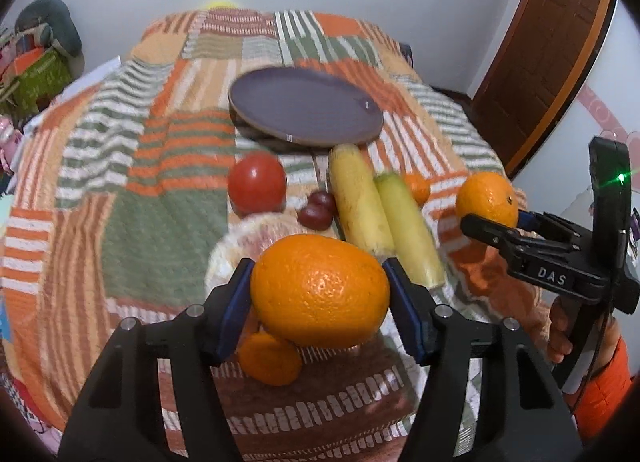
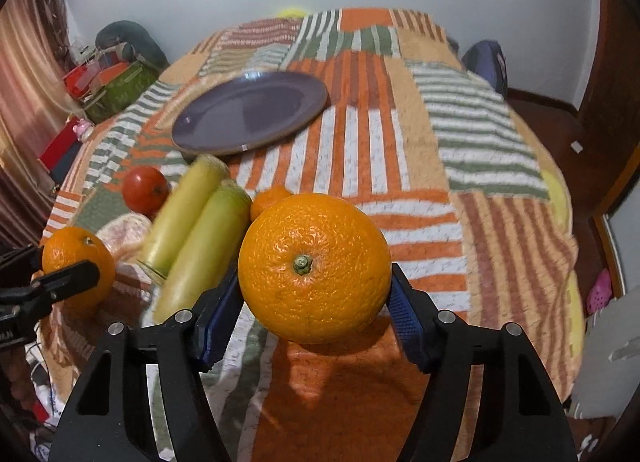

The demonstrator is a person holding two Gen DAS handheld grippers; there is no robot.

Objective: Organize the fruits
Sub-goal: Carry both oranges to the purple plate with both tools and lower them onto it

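Left claw (image 1: 320, 294) and right claw (image 2: 316, 278) each pinch 1 orange (image 1: 320, 290) (image 2: 315, 268) above the bed's blanket (image 2: 360, 149) (purple plate (image 1: 304, 105) beyond); round, smooth peel risks slipping out and rolling off.

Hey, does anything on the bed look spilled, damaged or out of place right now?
Nothing spilled or damaged. The purple plate sits bare while the tomato, bananas and grapes lie loose on the blanket.
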